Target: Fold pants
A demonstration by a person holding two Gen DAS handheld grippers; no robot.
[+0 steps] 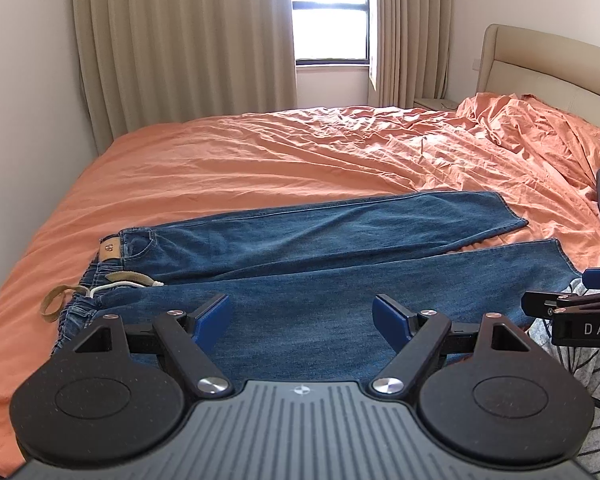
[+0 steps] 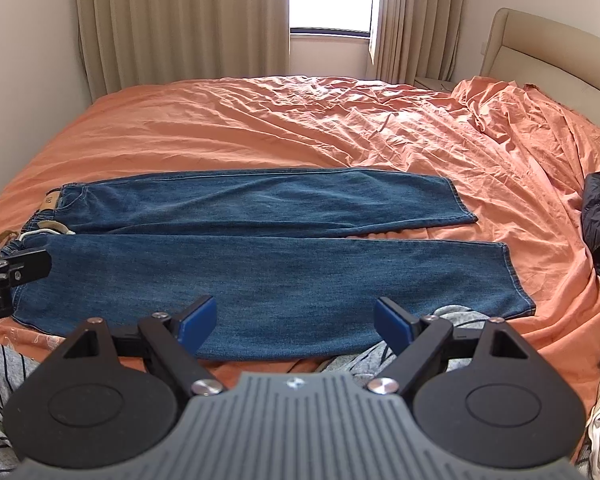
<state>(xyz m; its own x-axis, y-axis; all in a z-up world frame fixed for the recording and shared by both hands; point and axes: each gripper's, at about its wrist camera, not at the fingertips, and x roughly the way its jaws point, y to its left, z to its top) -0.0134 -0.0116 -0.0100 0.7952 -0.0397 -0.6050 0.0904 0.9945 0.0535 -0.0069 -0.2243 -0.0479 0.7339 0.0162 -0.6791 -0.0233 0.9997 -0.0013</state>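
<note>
We see blue pants (image 2: 260, 248) flat on the orange bed (image 2: 220, 128). Our left gripper (image 1: 302, 316) and right gripper (image 2: 296, 320) have fingers apart, holding nothing.

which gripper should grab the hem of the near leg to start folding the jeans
Right. The right gripper hovers open nearer the near leg's hem; the left gripper sits toward the waistband end of the jeans.
</note>
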